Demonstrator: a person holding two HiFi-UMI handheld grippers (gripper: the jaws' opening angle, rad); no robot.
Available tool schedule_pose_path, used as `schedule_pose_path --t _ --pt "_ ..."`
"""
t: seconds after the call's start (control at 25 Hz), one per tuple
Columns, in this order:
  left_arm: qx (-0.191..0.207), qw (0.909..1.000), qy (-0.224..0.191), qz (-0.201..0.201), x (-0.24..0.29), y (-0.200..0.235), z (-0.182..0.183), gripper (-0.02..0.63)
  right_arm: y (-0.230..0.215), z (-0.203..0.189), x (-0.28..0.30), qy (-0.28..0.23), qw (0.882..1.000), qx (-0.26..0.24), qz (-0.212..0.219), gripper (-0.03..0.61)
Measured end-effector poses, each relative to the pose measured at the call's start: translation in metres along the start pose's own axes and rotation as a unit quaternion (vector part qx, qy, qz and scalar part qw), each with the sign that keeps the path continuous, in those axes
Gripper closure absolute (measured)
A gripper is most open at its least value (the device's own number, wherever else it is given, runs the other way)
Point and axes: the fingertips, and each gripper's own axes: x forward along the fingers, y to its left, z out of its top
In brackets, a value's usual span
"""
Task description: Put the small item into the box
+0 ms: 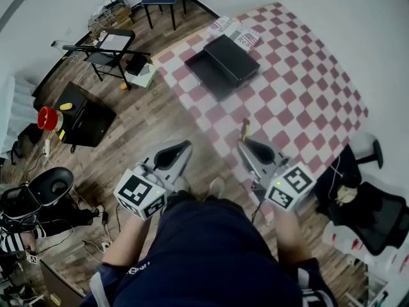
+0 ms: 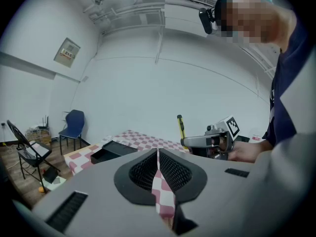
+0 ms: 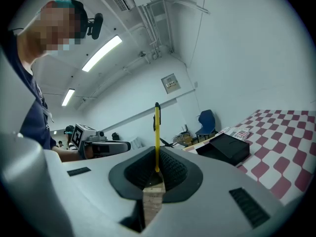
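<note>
Checkered table [image 1: 300, 101] holds box [image 1: 223, 62]; right gripper [image 1: 245, 144] clamps item [image 3: 157, 132].

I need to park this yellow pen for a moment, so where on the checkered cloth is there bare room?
The checkered cloth is bare across its near and right stretch, from the black box down to the right hand-held gripper. It is crowded only at the far corner, where the box and printed papers sit together.
</note>
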Motion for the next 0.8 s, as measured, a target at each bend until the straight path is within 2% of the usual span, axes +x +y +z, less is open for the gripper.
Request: schedule_pose_path --t 0.4,0.8 --pt "0.014 0.9998 -0.01 0.009 0.0 -0.015 0.007 0.572 -0.007 0.01 -0.023 -0.015 1.0 -0.007 0.002 0.543" --pt "-0.002 1.0 -0.006 -0.005 0.013 0.02 0.008 0.572 -0.02 0.011 0.005 -0.002 1.0 0.001 -0.014 0.543"
